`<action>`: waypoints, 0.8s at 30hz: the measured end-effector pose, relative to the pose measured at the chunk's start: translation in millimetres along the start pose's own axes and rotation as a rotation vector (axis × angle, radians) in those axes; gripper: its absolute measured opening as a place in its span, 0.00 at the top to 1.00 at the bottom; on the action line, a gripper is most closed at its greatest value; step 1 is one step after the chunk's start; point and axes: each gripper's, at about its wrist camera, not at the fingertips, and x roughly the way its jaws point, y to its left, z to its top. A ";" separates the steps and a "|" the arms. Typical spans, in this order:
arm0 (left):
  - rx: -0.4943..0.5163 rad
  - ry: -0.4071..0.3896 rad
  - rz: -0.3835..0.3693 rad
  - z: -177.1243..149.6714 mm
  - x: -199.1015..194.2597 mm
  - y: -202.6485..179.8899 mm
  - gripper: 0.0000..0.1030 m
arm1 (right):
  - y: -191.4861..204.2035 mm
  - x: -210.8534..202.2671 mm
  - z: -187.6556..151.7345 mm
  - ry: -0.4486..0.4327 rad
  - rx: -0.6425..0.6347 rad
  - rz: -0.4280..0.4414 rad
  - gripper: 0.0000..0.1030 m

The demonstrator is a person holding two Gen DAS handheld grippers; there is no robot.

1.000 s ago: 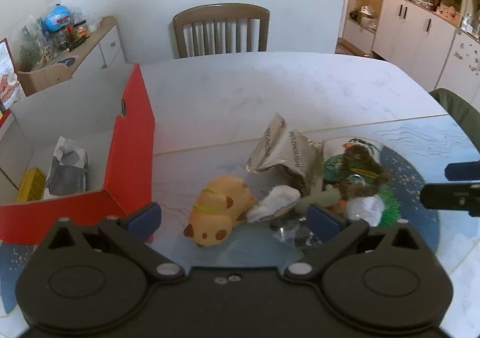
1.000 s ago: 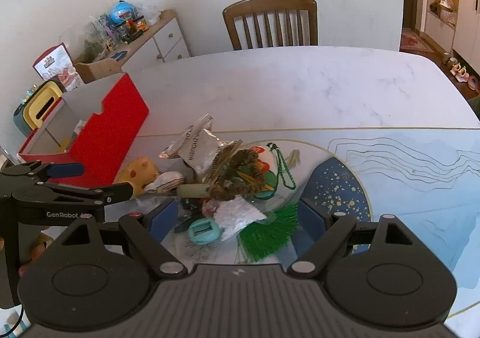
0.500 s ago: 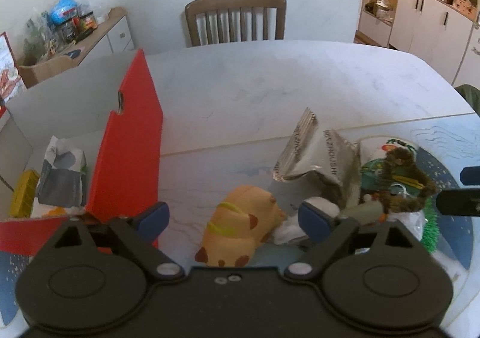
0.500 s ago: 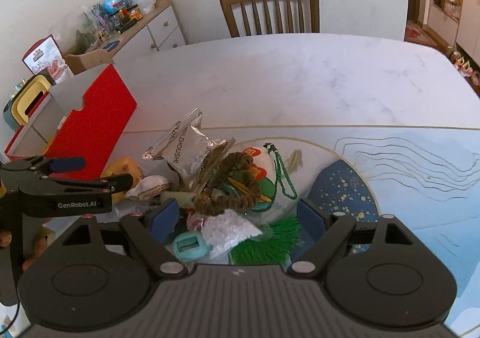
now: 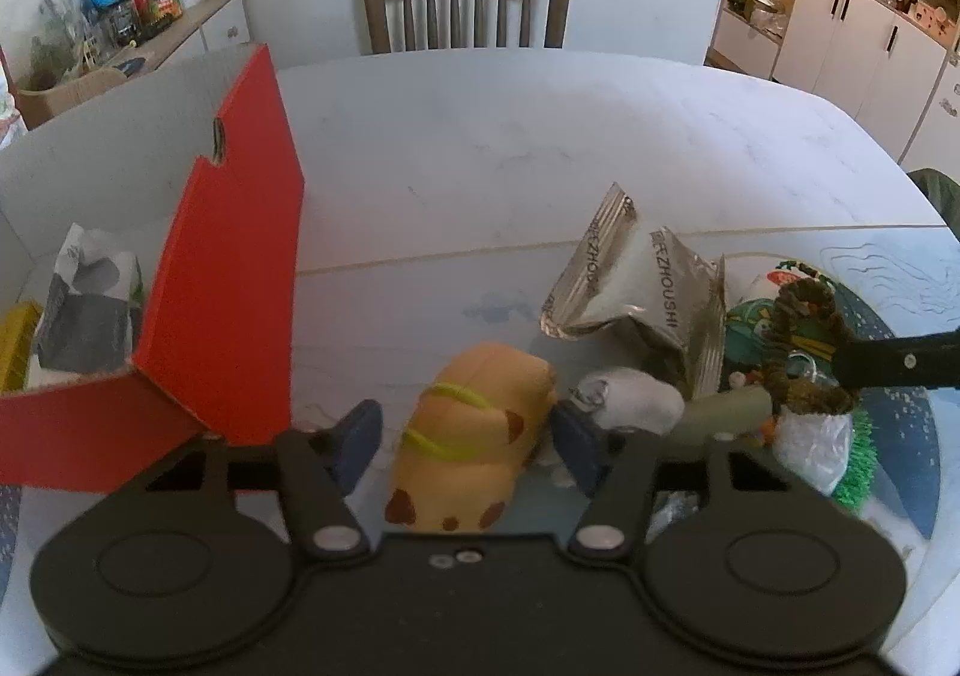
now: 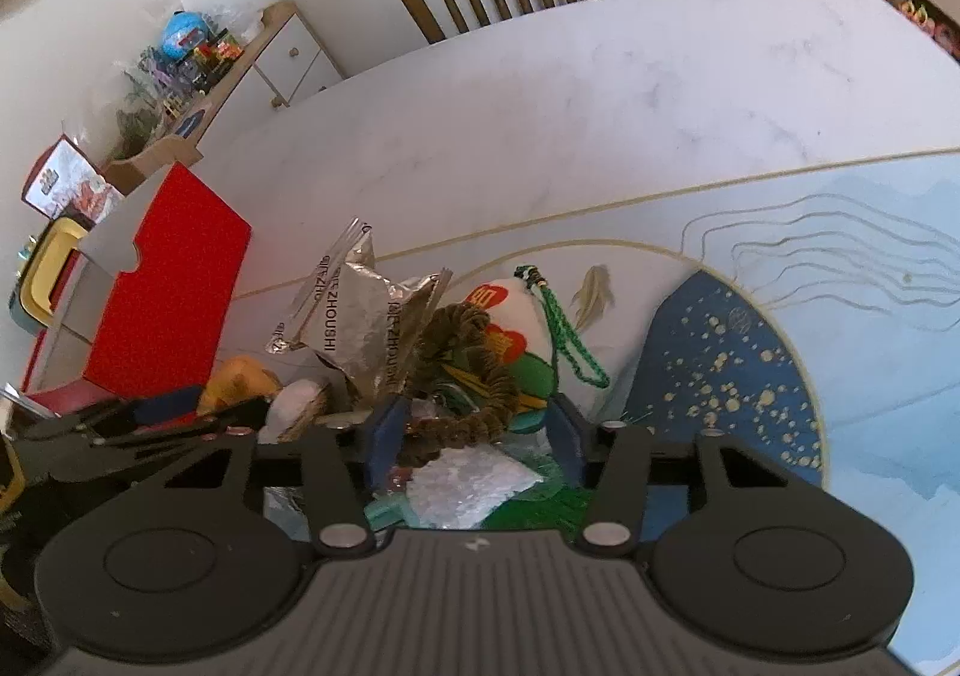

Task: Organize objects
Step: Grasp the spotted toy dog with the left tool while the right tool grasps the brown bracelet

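Left claw (image 5: pixel 465 445): jaws closing around the yellow plush toy (image 5: pixel 474 448), which lies between the blue pads on the worktop (image 5: pixel 510 148); the right-side pad looks to touch its flank, while a small gap shows at the other pad.
Right claw (image 6: pixel 474 436): jaws closing over the heap, with the brown braided cord (image 6: pixel 474 370) and a clear crinkled bag (image 6: pixel 468 481) between them; whether the pads press on anything I cannot tell.
Red box (image 5: pixel 222 304): open, just beside the plush on its left; a grey-and-white packet (image 5: pixel 87 298) and something yellow (image 5: pixel 15 340) lie inside.
Silver foil packet (image 5: pixel 636 292): crumpled, just behind the plush, leaning on the heap.
White furry piece (image 5: pixel 636 403): touching the left claw's right-side pad from outside, between plush and heap.
Heap extras: a green bead string (image 6: pixel 564 328), green bristles (image 5: pixel 858 460), a teal item (image 6: pixel 384 511) beneath the right claw.
Crowding: the right claw's finger (image 5: pixel 900 361) reaches over the cord, near the left claw's working space.
Chair (image 5: pixel 468 4): at the worktop's far edge, well apart.
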 end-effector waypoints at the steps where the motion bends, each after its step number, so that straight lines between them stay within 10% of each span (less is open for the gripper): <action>1: -0.001 -0.001 -0.003 -0.5 -0.4 -0.2 0.46 | 0.2 0.3 -0.1 0.001 0.004 0.004 0.60; 24: -0.039 -0.022 -0.032 10.5 -29.8 2.8 0.55 | 45.4 -30.9 -0.3 -0.094 -0.151 -0.035 0.91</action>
